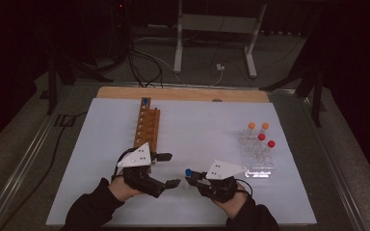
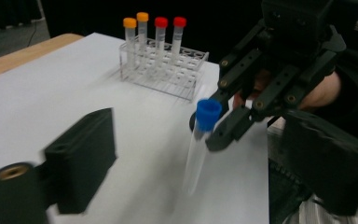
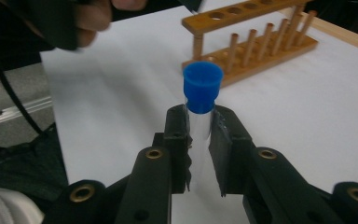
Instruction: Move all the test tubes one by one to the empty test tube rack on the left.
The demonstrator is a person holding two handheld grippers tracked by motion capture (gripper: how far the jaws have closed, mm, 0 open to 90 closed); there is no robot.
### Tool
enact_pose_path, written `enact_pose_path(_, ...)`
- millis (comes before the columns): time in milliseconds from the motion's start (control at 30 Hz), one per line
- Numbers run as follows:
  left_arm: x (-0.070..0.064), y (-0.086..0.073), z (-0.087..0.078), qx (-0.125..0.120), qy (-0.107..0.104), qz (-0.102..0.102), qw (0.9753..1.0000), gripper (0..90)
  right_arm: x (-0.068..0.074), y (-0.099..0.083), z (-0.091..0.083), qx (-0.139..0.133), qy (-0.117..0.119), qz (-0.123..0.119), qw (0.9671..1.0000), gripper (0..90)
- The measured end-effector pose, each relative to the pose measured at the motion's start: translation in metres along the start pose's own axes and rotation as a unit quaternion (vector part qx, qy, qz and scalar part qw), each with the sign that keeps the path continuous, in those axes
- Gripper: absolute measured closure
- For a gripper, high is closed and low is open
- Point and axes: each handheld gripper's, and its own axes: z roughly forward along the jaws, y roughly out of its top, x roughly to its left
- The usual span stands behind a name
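Note:
My right gripper (image 3: 199, 119) is shut on a clear test tube with a blue cap (image 3: 202, 86), holding it upright just under the cap. In the high view this tube (image 1: 189, 172) is above the white mat near the front, at the tip of the right gripper (image 1: 194, 177). My left gripper (image 1: 169, 169) is open just left of it, jaws spread wide. In the left gripper view the tube (image 2: 199, 140) hangs between my two blurred jaws without touching either, and the right gripper (image 2: 235, 126) holds it from the right.
A wooden tube rack (image 1: 147, 126) stands behind the left gripper, with one blue-capped tube (image 1: 145, 101) at its far end. A clear plastic rack (image 1: 256, 156) at the right holds two orange-capped and two red-capped tubes. The white mat (image 1: 197, 130) covers the table.

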Motion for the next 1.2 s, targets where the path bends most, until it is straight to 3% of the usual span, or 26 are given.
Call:
enact_pose_path(300, -0.003, -0.001, 0.012, 0.006, -0.015, 0.007, 0.9998, 45.0, 0.006, 0.003, 0.005, 0.001, 0.01, -0.006, 0.9999, 76.9)
enact_pose_path(733, -0.006, -0.001, 0.022, 0.02, -0.02, 0.025, 0.9993, 74.5, 0.006, 0.004, 0.004, 0.001, 0.011, -0.005, 0.9999, 76.9)
enact_pose_path(967, -0.005, 0.001, 0.021, 0.023, -0.011, 0.029, 0.9993, 76.9, 0.005, 0.004, 0.004, 0.002, 0.015, -0.001, 0.9999, 75.5)
enact_pose_path(1100, 0.001, 0.008, 0.012, 0.014, 0.006, 0.026, 0.9995, 77.2, 0.003, 0.003, 0.001, -0.009, 0.008, 0.0, 0.9999, 65.0)
enact_pose_path(1167, 0.003, 0.01, 0.01, 0.014, 0.009, 0.025, 0.9995, 77.2, 0.0, 0.003, -0.002, -0.02, 0.008, 0.004, 0.9998, 55.7)
enact_pose_path(1200, 0.008, 0.013, 0.005, 0.013, 0.021, 0.026, 0.9994, 77.2, -0.001, 0.003, -0.004, -0.022, 0.005, 0.006, 0.9997, 51.6)
